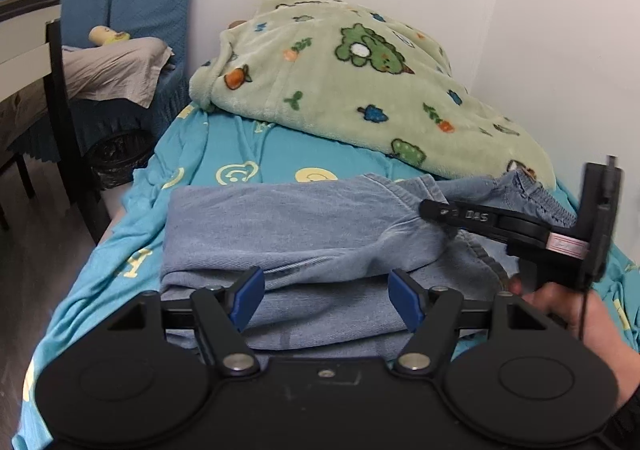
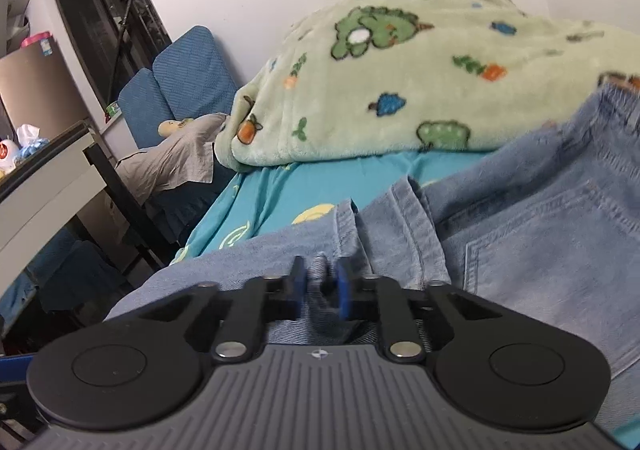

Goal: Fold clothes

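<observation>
Light blue jeans (image 1: pixel 280 226) lie folded across the turquoise bed sheet (image 1: pixel 224 154). My left gripper (image 1: pixel 326 300) is open, its blue pads spread wide just above the near fold of the denim, with nothing pinched. The right gripper (image 1: pixel 430 208) reaches in from the right, held by a hand (image 1: pixel 560 306), its tip at the waistband end. In the right wrist view the right gripper (image 2: pixel 323 288) is shut on a fold of the jeans (image 2: pixel 520 218), with denim bunched between the blue pads. A back pocket shows to its right.
A green fleece blanket (image 1: pixel 352 82) with cartoon prints is heaped at the head of the bed against the white wall. Blue chairs (image 1: pixel 132 2) with a grey cloth stand left of the bed, beside a dark-framed table (image 1: pixel 36 30). The floor drops away at left.
</observation>
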Tool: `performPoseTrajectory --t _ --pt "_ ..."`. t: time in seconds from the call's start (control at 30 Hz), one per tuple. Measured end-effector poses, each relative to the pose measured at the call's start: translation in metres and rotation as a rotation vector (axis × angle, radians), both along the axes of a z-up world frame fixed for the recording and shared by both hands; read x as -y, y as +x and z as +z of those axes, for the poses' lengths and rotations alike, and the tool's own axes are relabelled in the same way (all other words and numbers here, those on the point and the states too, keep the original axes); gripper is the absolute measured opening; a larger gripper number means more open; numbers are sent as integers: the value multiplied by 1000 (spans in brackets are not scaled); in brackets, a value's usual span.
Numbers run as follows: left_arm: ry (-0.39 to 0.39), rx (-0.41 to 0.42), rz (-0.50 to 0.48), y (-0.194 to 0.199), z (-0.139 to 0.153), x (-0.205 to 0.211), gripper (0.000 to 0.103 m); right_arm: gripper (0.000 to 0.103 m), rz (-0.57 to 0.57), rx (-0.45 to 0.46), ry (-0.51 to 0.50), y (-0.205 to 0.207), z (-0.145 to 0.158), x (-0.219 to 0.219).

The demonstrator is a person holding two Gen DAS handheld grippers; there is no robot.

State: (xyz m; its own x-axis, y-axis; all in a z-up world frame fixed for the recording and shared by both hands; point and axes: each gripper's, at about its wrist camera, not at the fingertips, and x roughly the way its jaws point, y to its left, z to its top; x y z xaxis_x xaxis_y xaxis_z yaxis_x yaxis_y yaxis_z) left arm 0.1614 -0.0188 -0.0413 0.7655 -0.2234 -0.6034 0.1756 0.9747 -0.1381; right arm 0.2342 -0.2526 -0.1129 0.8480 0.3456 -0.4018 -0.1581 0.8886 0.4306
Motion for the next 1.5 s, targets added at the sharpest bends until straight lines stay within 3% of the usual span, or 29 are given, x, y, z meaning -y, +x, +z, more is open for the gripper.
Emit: performPoseTrajectory --t 0.23,0.47,0.9,1.03,1.17,1.4,1.5 --pt "-48 5 47 -5 7 -15 66 13 -74 86 -10 -27 31 3" --pt "-81 -10 59 -5 8 -19 66 13 -102 -147 -66 -37 -12 10" --pt "-63 -14 66 -3 4 -16 66 17 -104 -203 -6 -30 -28 16" --pt "-61 -21 64 -2 2 -15 66 28 -133 -138 -52 -36 -12 13" --pt "-54 -21 57 -2 0 -12 66 54 -192 -87 -7 -39 -12 27" --pt "-45 -27 56 -2 -2 -10 67 70 -142 -163 106 -8 -43 34" --pt "-40 -27 58 -2 -3 -10 67 73 -108 -168 74 0 -45 26"
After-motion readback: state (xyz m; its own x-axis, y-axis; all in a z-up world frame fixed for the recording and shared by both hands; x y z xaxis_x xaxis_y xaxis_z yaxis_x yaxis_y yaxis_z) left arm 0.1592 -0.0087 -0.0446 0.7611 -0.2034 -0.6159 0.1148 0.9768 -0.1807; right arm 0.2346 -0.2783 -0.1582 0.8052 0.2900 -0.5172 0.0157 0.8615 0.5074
